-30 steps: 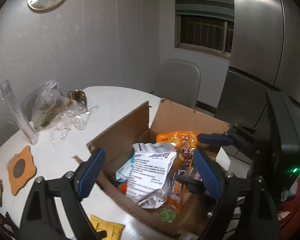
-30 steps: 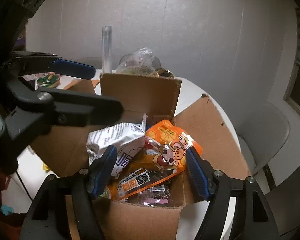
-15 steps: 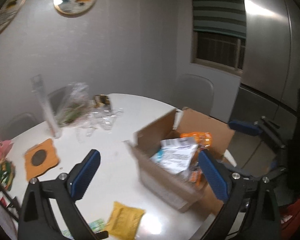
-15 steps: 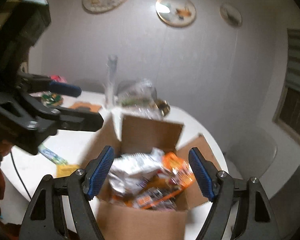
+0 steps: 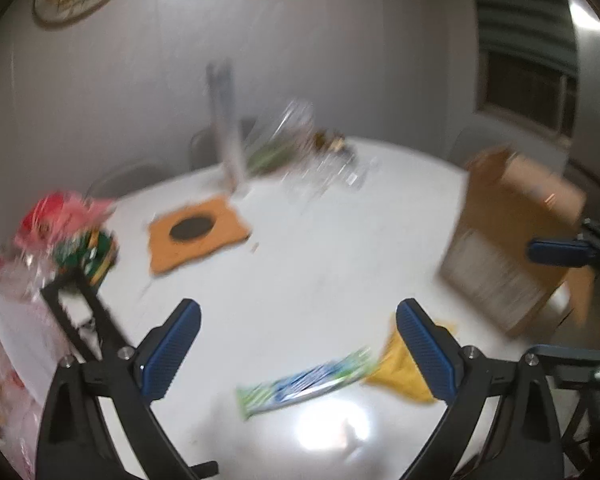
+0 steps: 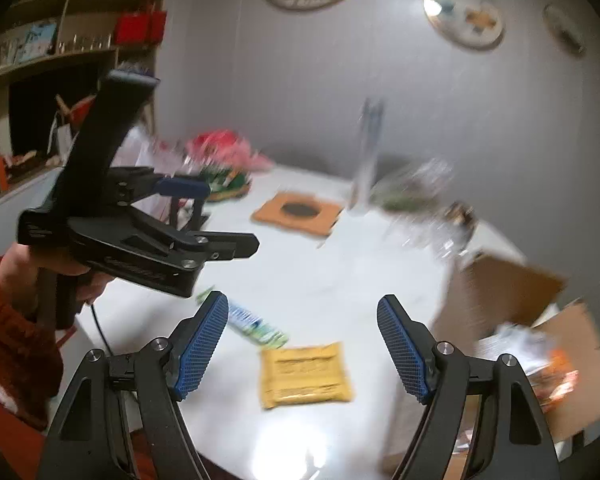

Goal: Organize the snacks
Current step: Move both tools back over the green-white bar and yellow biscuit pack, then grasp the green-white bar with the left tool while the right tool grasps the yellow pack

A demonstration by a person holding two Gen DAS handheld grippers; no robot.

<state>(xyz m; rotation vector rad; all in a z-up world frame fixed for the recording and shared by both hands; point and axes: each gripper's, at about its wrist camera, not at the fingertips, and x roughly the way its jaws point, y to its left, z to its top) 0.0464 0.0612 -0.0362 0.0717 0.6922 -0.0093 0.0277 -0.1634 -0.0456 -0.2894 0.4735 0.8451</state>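
Snacks are split between two places: several packets sit in the cardboard box (image 6: 512, 320) at the right edge of the surface (image 5: 300, 264), while a yellow packet (image 6: 306, 376) and a green-and-blue wrapped bar (image 5: 304, 386) lie loose near its front edge, just beside each other. So the job looks partly done; those two are left, and perhaps the blurred red and green bags (image 5: 76, 236) at the left edge. Your left gripper (image 5: 298, 354) has just been opening and stands wide apart with nothing between its jaws; your right gripper (image 6: 302, 350) is apart too, and empty. A second ago both were over the box; now both have swung over to the loose packets.
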